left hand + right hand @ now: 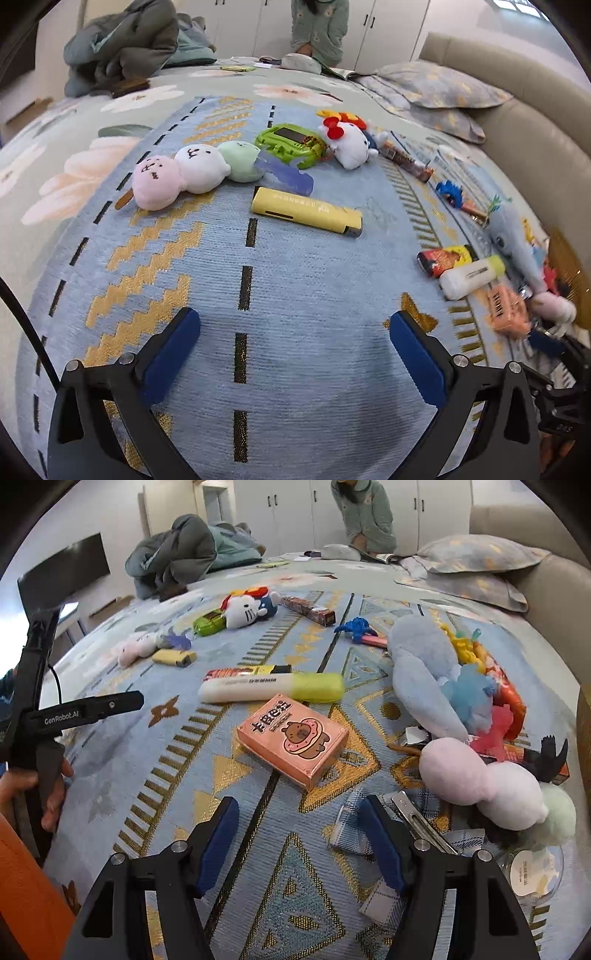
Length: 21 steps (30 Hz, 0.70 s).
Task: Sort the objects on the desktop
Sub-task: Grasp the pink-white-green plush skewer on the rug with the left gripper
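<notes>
The left hand-held gripper (294, 350) hangs over the blue rug (303, 295) on the bed, its jaws spread wide with nothing between them. Ahead of it lies a yellow lighter (306, 210); beyond that, to the left, a three-ball plush (192, 171), and farther ahead a green toy (291, 144) beside a white cat plush (349, 142). The right hand-held gripper (299, 834) is also wide and empty, its right finger (382, 845) over a plaid cloth (351, 827) with a metal clip (417, 819) on it. Just ahead sits a pink box (293, 738), then a highlighter (271, 688). To its right are a pastel plush (487, 786) and a blue plush (424, 668).
</notes>
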### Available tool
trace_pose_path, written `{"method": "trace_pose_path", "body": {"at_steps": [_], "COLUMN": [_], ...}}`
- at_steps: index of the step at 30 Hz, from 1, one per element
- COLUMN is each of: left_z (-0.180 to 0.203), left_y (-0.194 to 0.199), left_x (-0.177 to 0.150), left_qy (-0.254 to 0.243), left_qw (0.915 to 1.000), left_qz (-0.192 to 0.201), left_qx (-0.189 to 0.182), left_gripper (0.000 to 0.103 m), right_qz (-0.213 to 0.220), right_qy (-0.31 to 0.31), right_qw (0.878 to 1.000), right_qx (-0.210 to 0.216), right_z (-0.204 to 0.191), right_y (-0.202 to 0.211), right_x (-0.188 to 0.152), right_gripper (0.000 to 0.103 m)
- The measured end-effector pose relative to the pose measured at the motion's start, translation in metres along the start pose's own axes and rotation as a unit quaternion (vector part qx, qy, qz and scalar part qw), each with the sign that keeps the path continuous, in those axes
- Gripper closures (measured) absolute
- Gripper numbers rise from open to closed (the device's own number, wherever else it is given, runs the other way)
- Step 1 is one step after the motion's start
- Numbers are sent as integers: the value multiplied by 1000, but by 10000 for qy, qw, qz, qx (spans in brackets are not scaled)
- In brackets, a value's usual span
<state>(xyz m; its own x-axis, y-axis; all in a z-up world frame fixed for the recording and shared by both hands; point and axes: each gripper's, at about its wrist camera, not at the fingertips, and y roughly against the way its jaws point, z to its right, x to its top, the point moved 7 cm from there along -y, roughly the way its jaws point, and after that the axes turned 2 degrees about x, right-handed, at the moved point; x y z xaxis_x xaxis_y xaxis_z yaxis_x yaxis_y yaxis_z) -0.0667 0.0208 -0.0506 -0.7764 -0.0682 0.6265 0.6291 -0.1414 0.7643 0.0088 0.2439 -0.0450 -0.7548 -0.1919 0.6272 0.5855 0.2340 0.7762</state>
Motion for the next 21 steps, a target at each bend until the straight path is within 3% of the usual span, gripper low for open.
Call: {"method": "trace_pose_path", "body": {"at_steps": [9,21], "left_z": [1,0], "left_y": [-3,-2], "left_x": [-2,-3], "left_qy": [-118,-131], "left_qw": [9998,9997], "left_qz": [62,84], "left_qx": [149,163], "left_gripper": [0,0], "right_qz": [158,143], "right_qy": [50,31], "right_qw": [9998,9998], "right_qx": [52,-149], "right_z": [-1,1], "right_y": [-5,-5], "right_x": [-2,-2], "right_gripper": [14,4]}}
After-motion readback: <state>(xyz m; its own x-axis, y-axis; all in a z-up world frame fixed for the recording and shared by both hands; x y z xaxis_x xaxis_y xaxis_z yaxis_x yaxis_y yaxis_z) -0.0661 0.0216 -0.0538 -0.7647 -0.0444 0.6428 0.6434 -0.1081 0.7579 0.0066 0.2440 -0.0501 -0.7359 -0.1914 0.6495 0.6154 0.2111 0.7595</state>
